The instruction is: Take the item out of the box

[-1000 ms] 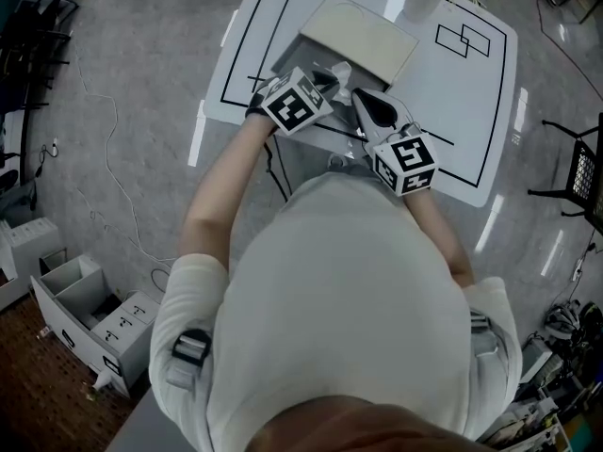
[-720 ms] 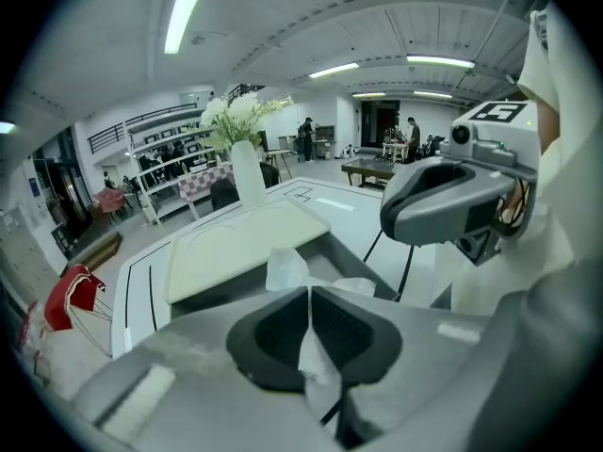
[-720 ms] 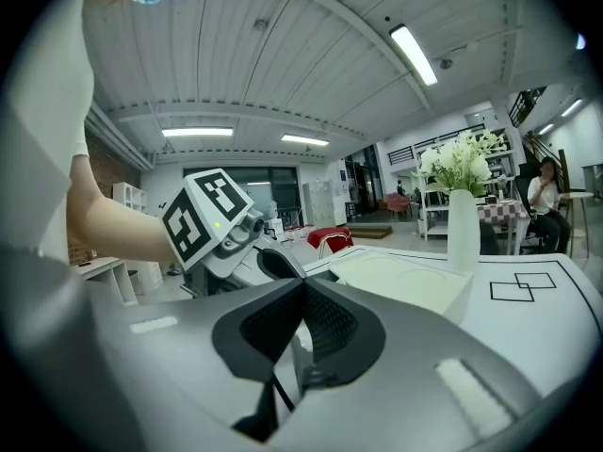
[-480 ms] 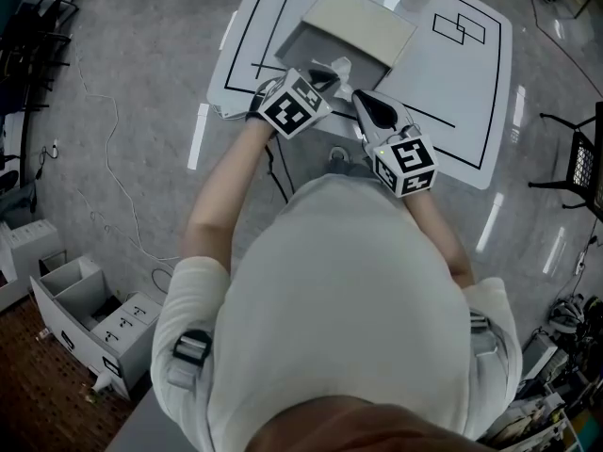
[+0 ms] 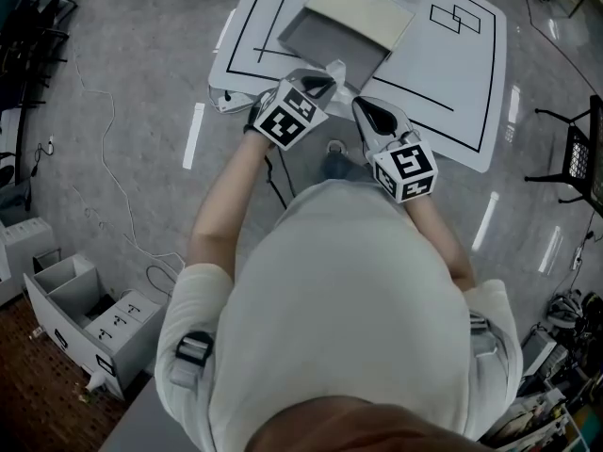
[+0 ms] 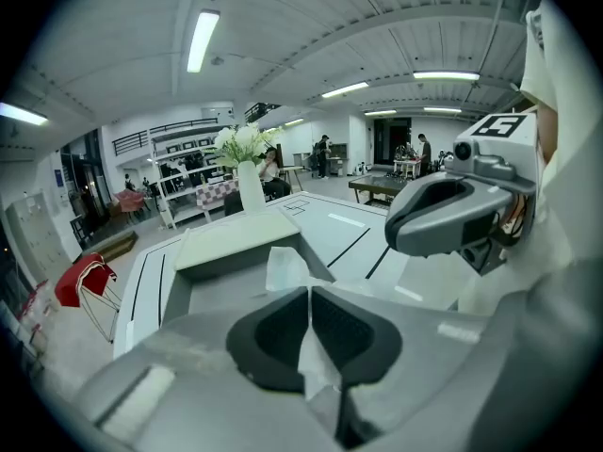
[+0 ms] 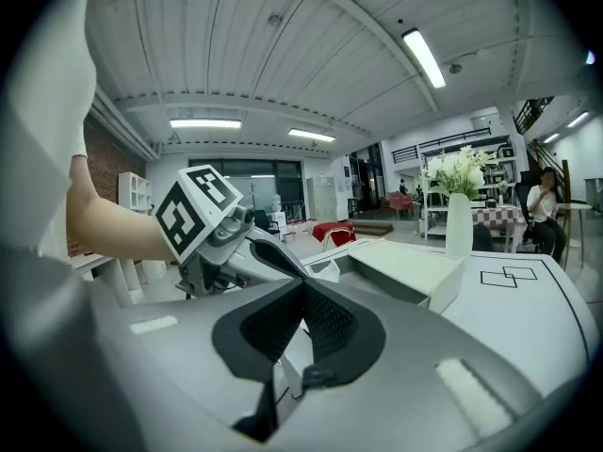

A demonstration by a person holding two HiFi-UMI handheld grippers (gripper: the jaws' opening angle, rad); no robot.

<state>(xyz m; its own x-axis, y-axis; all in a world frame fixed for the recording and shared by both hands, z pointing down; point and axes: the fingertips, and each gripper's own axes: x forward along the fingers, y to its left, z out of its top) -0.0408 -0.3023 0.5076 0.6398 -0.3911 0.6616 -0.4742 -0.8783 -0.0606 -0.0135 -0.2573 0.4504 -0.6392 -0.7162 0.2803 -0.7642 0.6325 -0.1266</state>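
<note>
Judging from how things are lying, the task is looking mostly done: the white sheet (image 6: 285,269) is hanging in the air over the near wall of the open grey box (image 5: 316,38), close to the near edge of the white table (image 5: 443,73), and is not resting on the box floor. The left gripper (image 5: 318,83) is pinching it, jaws pressed together with the thin material running down through the seam between the pads. The right gripper (image 5: 370,111) is standing just beside it, jaws likewise closed, with a pale strip of the same material showing in the slit below its pads, so both are appearing to grip the one item. What is remaining, as I am reading it, is carrying the sheet clear of the box and setting it down. The cream lid (image 5: 363,12) is lying folded back on the far side. The sheet is looking thin, limp and slightly translucent, creasing where it is being clamped, one squarish flap standing up above the left jaws; whether it is paper or film I am not able to tell
</note>
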